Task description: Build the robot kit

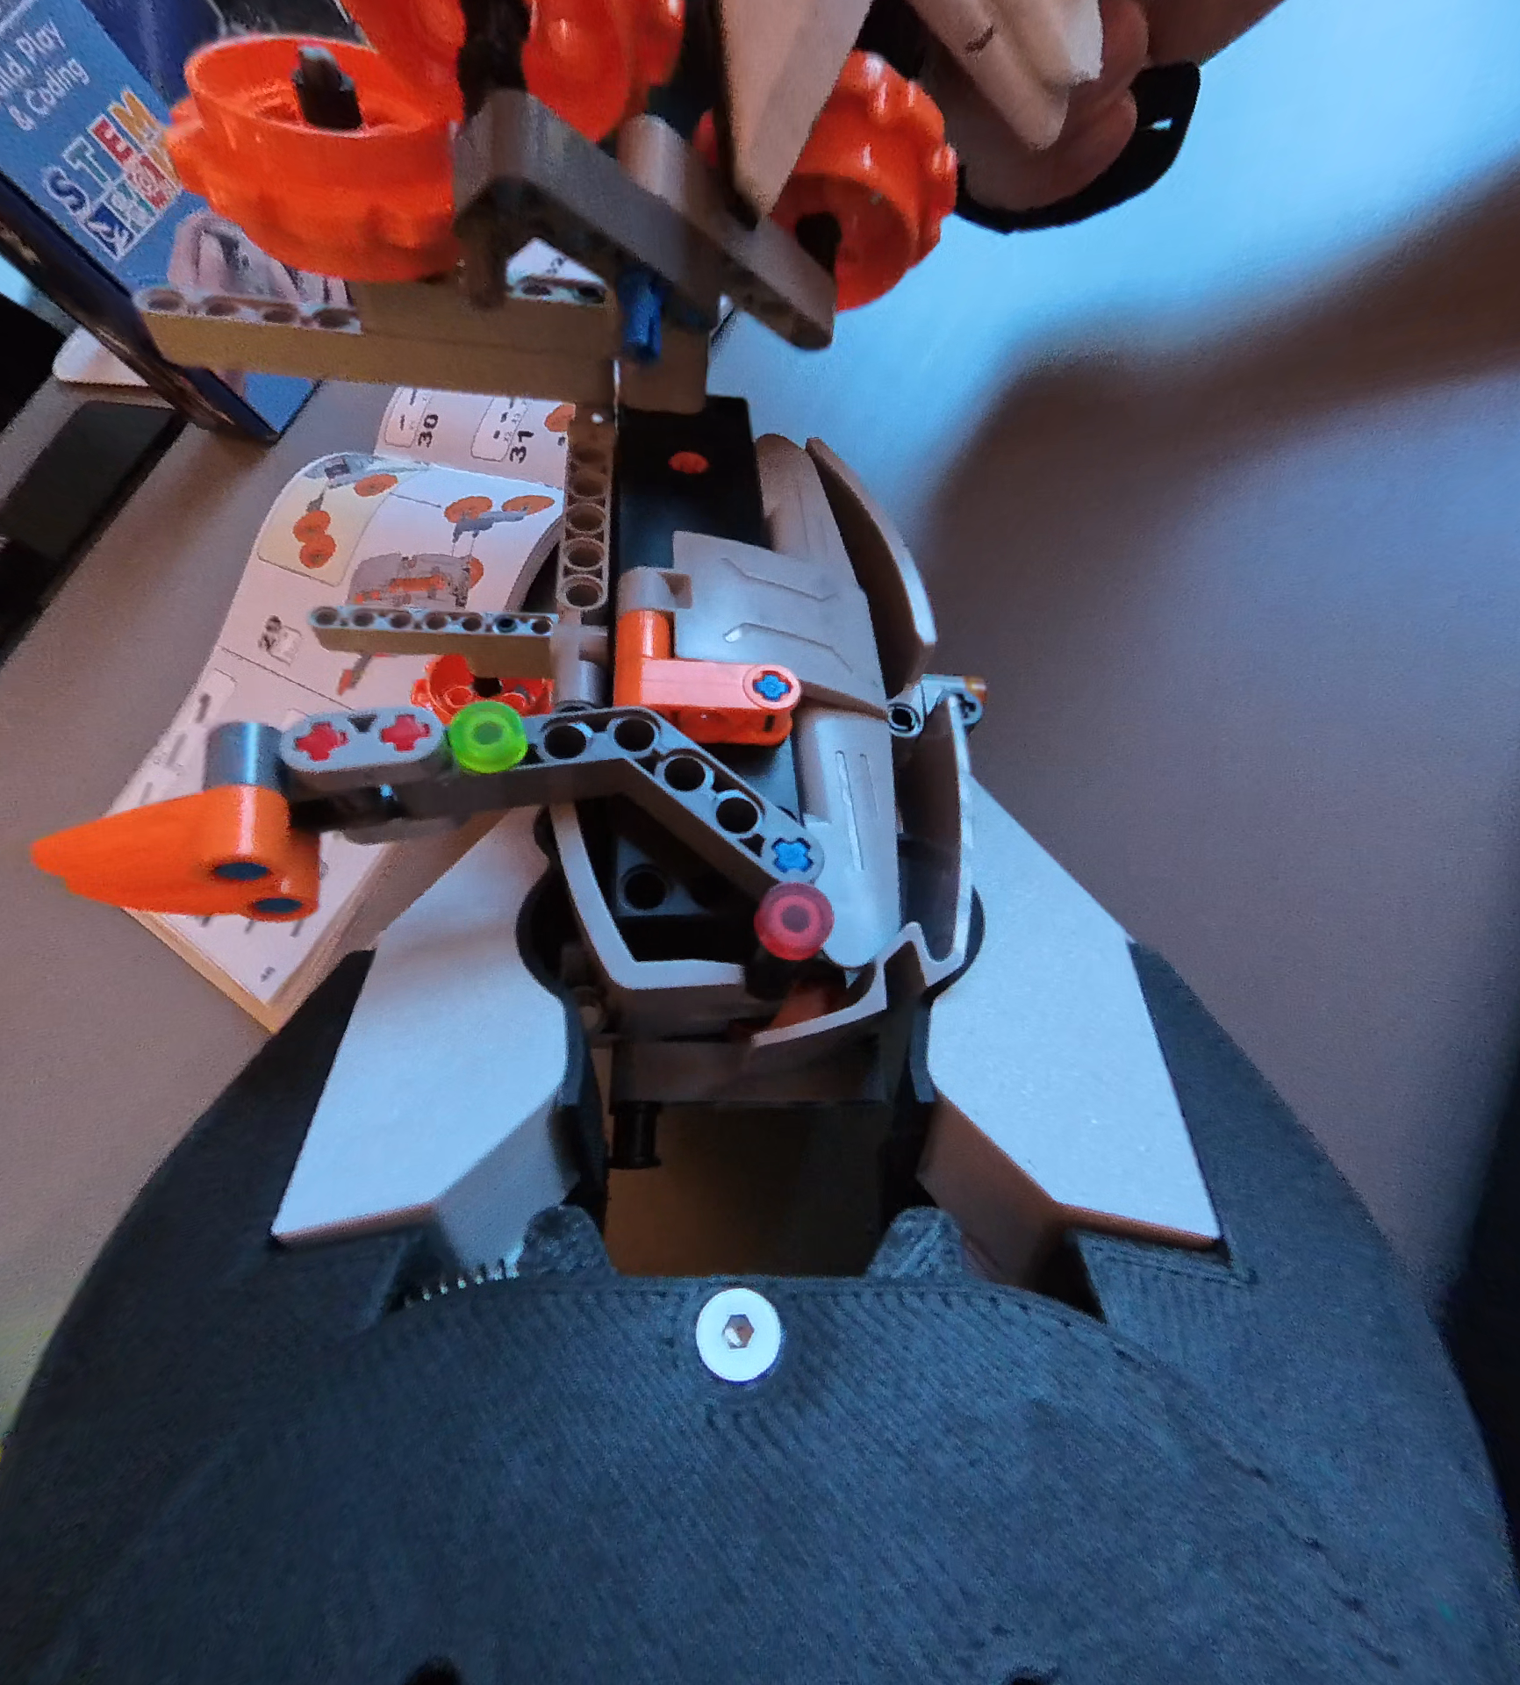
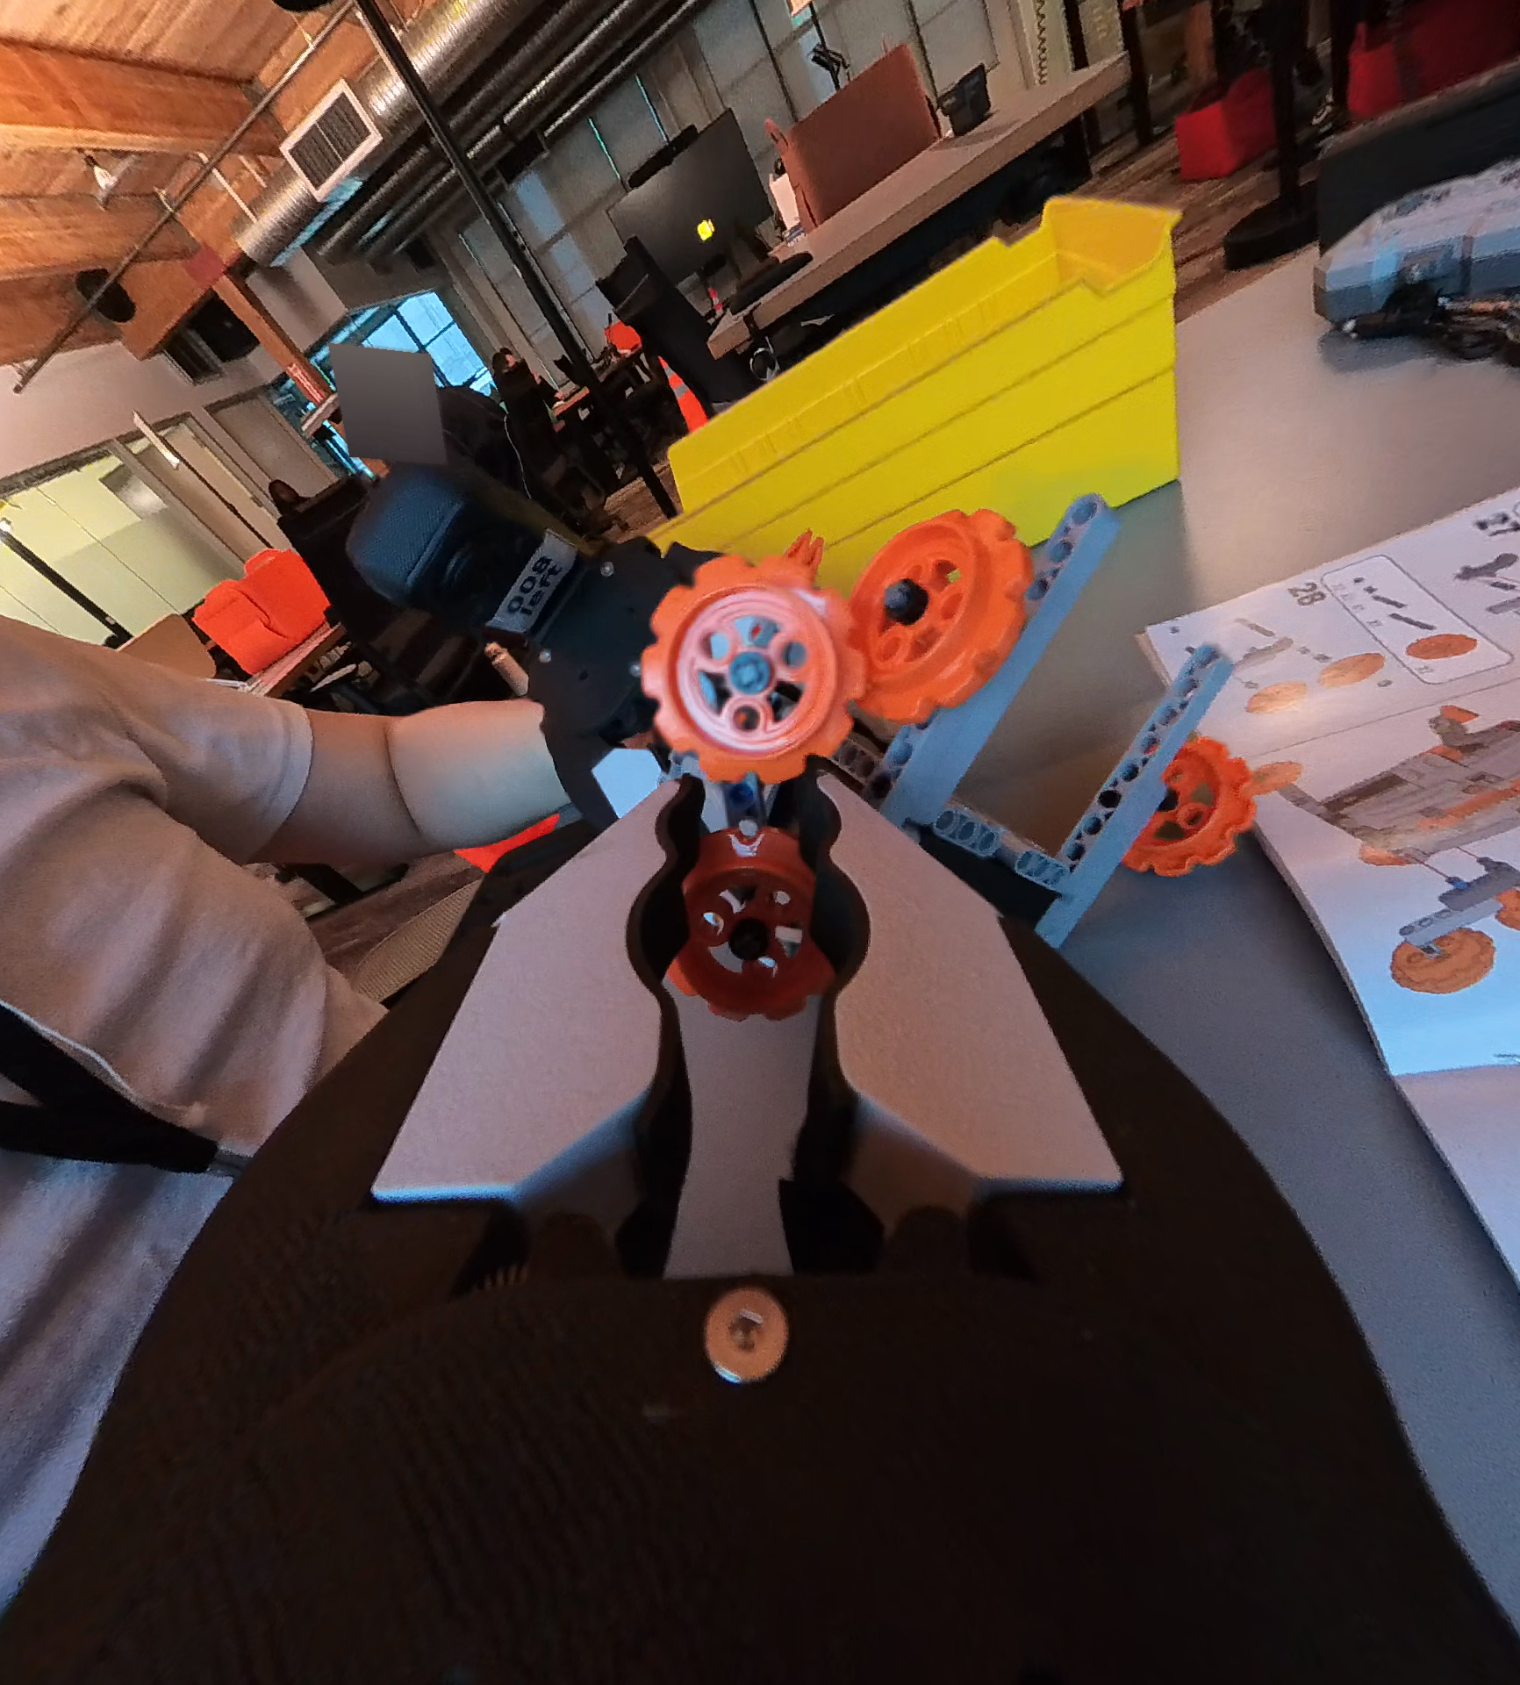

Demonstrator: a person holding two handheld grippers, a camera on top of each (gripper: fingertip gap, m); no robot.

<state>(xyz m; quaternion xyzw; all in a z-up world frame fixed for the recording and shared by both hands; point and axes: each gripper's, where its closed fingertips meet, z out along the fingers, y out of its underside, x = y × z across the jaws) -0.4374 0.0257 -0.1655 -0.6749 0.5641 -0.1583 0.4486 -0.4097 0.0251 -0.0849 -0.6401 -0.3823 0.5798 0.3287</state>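
Note:
My left gripper point(image 1: 738, 921) is shut on a grey and orange brick-built vehicle body point(image 1: 793, 729), which stands up between its fingers point(image 1: 455, 1003). A green stud point(image 1: 487, 737) and a red stud point(image 1: 793, 919) sit on its bent beam. Above the body is a grey beam frame point(image 1: 638, 228) with orange wheels point(image 1: 319, 155), touching the body's top. My right gripper point(image 2: 752, 821) is shut on one orange wheel point(image 2: 752, 930) of that frame point(image 2: 1094, 821). Its fingers point(image 1: 775, 109) show at the top of the left wrist view. The left gripper point(image 2: 592, 656) shows behind the wheels.
An open instruction booklet point(image 2: 1422, 821) lies on the grey table point(image 2: 1240, 392); it also shows in the left wrist view point(image 1: 282, 656). A yellow bin point(image 2: 948, 410) stands behind the frame. A blue box point(image 1: 54, 155) stands at the left. Another grey model point(image 2: 1468, 255) lies far right. A person's arm point(image 2: 282, 775) is at the left. Across from one pair of fingers to the other is roughly 9 centimeters. My left tips are roughly 35 centimeters from the grey model point(image 2: 1468, 255).

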